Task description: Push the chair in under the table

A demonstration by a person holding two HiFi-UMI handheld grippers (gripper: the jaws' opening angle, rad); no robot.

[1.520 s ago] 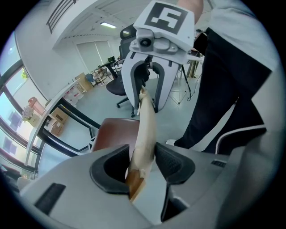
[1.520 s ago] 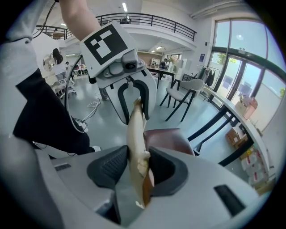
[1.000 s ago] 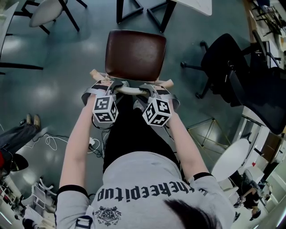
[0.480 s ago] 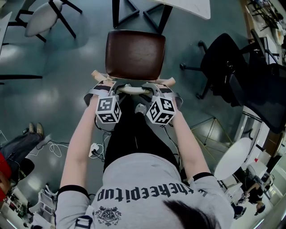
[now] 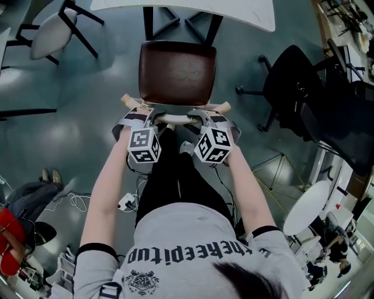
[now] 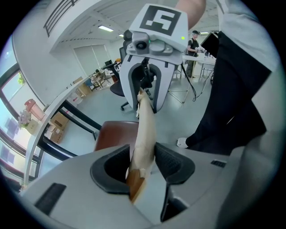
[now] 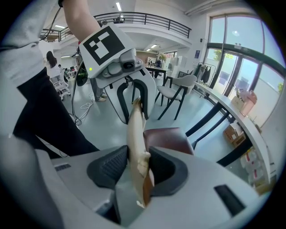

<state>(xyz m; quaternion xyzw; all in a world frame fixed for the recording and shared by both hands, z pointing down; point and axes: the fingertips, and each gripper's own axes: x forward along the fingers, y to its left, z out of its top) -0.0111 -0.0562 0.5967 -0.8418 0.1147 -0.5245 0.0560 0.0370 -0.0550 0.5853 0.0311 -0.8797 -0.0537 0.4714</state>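
Left tool [image 6: 141, 166] clenched on the pale back rail [image 5: 173, 118] of the chair [image 5: 177, 87]. The rail runs up between the dark pads, and both seem to bear on it in the left gripper view. Right tool [image 7: 137, 169] likewise, grasping the same rail toward its other end. Its jaws stand fairly wide, but that is the thickness of the rail (not a released grip). Each tool sees the other along the rail at 12 o'clock.

Task thing: chair dead ahead of the person at 12 o'clock in the head view. Back rail is nearest the body. Brown seat [image 5: 177, 61] points toward the white tabletop [image 5: 245, 14] at the 12 o'clock edge of the frame.

Progress: grip taken on both sides, chair lined up between the black table legs [image 5: 211, 26]. Far edge of the seat sits just short of the tabletop's near edge — the whole seat is still in the open. My judgement is early-to-middle of the push: the seat must yet go under, then the let-go.

Surroundings: black office chair [image 5: 292, 87] at 3 o'clock, pale chair [image 5: 49, 26] at 10 o'clock, white cable [image 5: 70, 201] on the floor [image 5: 87, 117] at 8 o'clock — none in the chair's path.
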